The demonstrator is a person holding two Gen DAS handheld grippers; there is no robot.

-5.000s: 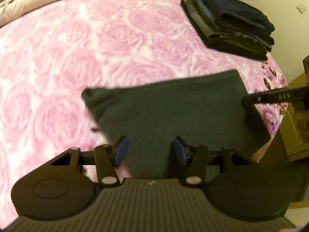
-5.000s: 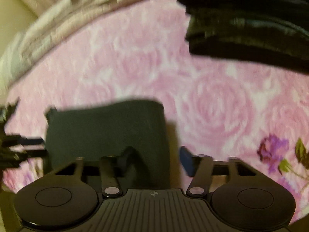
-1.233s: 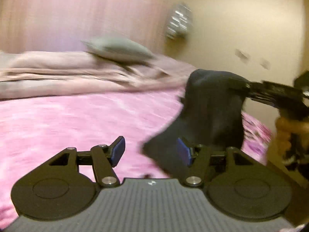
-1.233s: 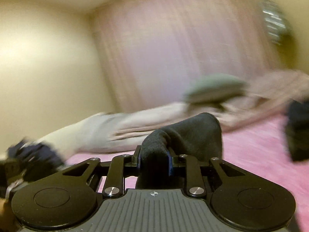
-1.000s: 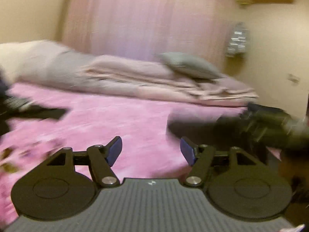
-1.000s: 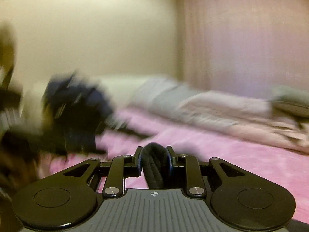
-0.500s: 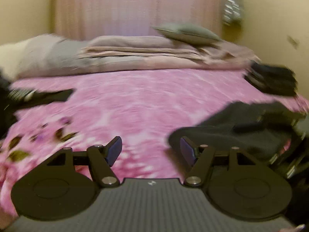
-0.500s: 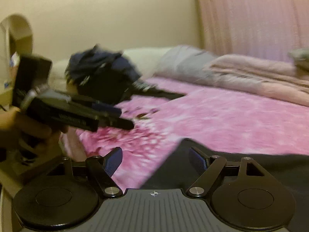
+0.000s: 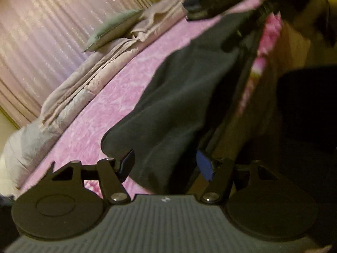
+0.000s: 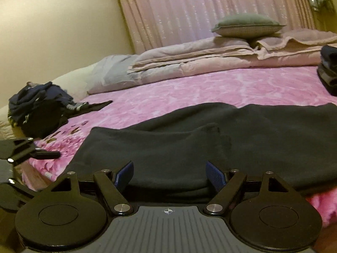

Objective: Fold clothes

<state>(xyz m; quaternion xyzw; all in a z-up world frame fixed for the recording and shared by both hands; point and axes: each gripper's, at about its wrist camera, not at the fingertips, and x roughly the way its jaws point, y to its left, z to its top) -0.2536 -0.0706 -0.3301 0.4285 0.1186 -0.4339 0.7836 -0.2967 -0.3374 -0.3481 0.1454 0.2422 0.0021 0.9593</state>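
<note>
Garment (image 10: 231,139) lies spread on bed (image 10: 189,90) — between right claw's (image 10: 169,176) parted fingers.

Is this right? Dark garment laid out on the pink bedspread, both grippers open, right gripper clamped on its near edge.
Not clamped. In the right wrist view the right gripper is open, jaws apart over the dark garment on the pink bedspread. Left gripper is open too.

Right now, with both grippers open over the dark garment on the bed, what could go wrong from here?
The dark grey garment lies at the near edge of the pink bedspread; a pull toward the grippers could drag it off. A ridge crosses its middle, so folding now may lock in a crease. The left gripper view is tilted and blurred, so it may grasp badly.
</note>
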